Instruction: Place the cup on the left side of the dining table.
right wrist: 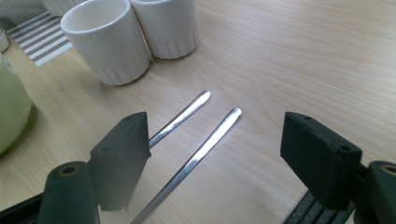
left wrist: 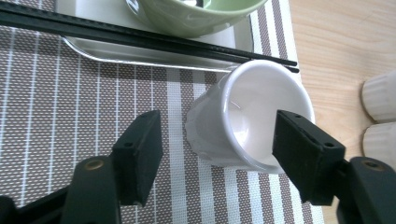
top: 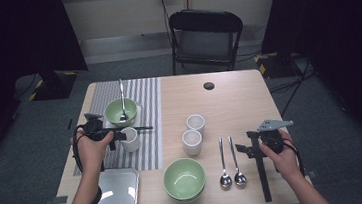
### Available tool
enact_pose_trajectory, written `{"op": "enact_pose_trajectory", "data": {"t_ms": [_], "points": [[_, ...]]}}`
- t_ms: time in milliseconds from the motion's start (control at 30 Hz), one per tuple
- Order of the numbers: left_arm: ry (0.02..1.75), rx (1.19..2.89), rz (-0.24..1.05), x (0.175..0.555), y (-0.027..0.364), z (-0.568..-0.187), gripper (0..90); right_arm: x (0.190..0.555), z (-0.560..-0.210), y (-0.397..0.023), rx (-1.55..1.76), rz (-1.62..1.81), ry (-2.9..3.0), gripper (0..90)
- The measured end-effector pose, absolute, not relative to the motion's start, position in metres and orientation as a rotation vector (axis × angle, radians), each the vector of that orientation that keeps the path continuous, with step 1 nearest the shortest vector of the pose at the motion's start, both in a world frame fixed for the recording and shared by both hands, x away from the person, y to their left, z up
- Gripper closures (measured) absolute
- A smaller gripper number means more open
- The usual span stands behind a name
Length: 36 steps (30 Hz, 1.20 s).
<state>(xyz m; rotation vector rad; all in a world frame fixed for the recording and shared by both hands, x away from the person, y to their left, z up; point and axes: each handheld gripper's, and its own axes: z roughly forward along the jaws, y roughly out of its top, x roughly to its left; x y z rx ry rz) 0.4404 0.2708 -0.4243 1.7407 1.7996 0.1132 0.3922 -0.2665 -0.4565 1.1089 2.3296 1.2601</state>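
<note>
The left tongs (left wrist: pixel 217 154) stand wide around the white cup (left wrist: pixel 250 119) on the striped mat (left wrist: pixel 46 116), with one pad on each side of it and neither pressing, so I judge that the cup is just being set down beside the black chopsticks (left wrist: pixel 140 39); the next move calls for drawing the tongs straight back without knocking the cup. The right tongs (right wrist: pixel 215 158) are also wide and hold nothing, resting above the handles of two spoons (right wrist: pixel 196 154). The high view shows the whole table (top: pixel 234 102) with the front bowl (top: pixel 184 179) and steel tray (top: pixel 120 193), while the left gripper view shows the gap between pads and cup.
</note>
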Motion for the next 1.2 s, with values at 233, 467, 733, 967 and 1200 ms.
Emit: {"op": "enact_pose_trajectory", "data": {"t_ms": [233, 467, 733, 967, 1200], "points": [[1.795, 1.751, 0.112, 0.436, 0.273, -0.421, 31.0, 0.393, -0.456, -0.265, 1.107, 1.258, 2.328, 23.2], [1.782, 1.760, 0.115, 0.431, 0.277, -0.421, 30.9, 0.392, -0.455, -0.264, 1.104, 1.254, 2.328, 23.2], [1.762, 1.772, 0.093, 0.428, 0.280, -0.417, 30.4, 0.390, -0.455, -0.266, 1.109, 1.243, 2.320, 23.2], [1.744, 1.747, 0.091, 0.422, 0.285, -0.417, 30.4, 0.388, -0.455, -0.265, 1.114, 1.237, 2.324, 23.2], [1.744, 1.743, 0.099, 0.414, 0.289, -0.417, 30.4, 0.388, -0.455, -0.265, 1.115, 1.241, 2.324, 23.2]]}}
